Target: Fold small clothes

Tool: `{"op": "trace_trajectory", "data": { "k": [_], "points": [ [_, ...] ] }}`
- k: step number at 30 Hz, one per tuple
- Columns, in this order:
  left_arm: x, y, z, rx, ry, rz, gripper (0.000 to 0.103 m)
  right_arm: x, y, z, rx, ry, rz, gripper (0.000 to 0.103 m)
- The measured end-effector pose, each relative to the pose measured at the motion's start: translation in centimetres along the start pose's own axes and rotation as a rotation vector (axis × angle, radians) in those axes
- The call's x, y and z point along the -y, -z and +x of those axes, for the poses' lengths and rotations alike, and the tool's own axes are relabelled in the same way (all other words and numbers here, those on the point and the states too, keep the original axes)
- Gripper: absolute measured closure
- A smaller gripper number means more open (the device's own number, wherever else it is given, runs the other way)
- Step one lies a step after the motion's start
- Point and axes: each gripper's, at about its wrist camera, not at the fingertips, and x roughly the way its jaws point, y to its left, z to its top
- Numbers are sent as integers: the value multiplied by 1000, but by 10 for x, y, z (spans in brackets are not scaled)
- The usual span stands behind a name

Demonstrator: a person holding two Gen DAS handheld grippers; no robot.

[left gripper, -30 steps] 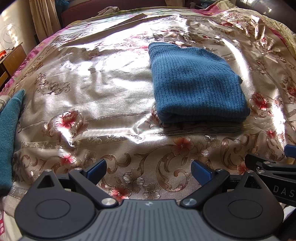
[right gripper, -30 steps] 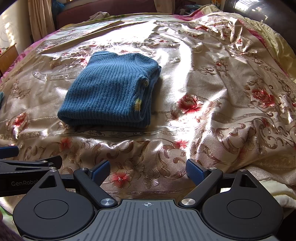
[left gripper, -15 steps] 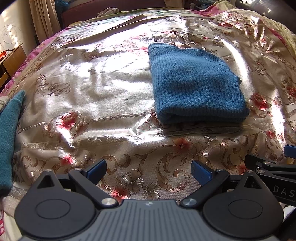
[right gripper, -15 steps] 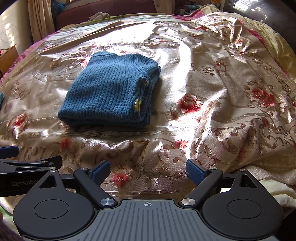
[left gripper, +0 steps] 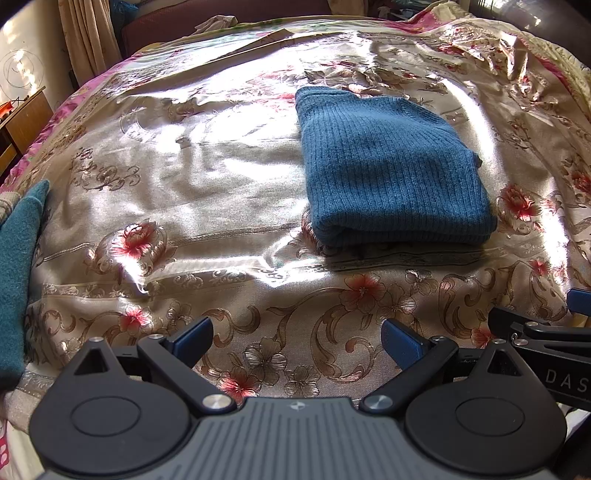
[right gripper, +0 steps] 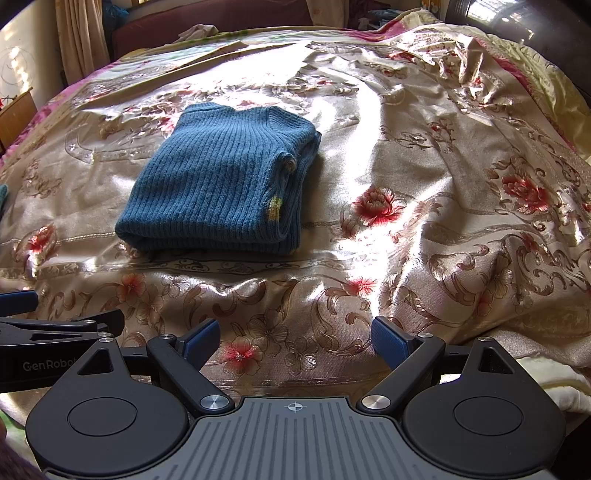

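A blue ribbed knit sweater [left gripper: 388,173] [right gripper: 221,184] lies folded into a thick rectangle on the floral satin bedspread [left gripper: 184,192] [right gripper: 424,177]. Small yellow patches show along its right edge in the right wrist view. My left gripper [left gripper: 297,338] hangs open over the bedspread, well short of the sweater and to its left, with nothing between its blue pads. My right gripper [right gripper: 293,338] is open too, near the bed's front edge, below and right of the sweater. Each gripper's side shows at the edge of the other's view.
A teal garment [left gripper: 16,266] lies at the bed's left edge. A wooden cabinet [left gripper: 20,122] and a curtain [left gripper: 88,37] stand beyond the left side. A dark red headboard or sofa [right gripper: 207,14] runs along the far end. The bedspread is rumpled at the far right [right gripper: 461,70].
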Motion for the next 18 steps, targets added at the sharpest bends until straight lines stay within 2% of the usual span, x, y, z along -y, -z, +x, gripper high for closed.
{"op": "trace_trajectory", "data": {
  "k": [18],
  "points": [
    [1, 1, -2, 9, -6, -3, 1, 1, 0, 0, 0, -1, 0, 12]
  ]
}}
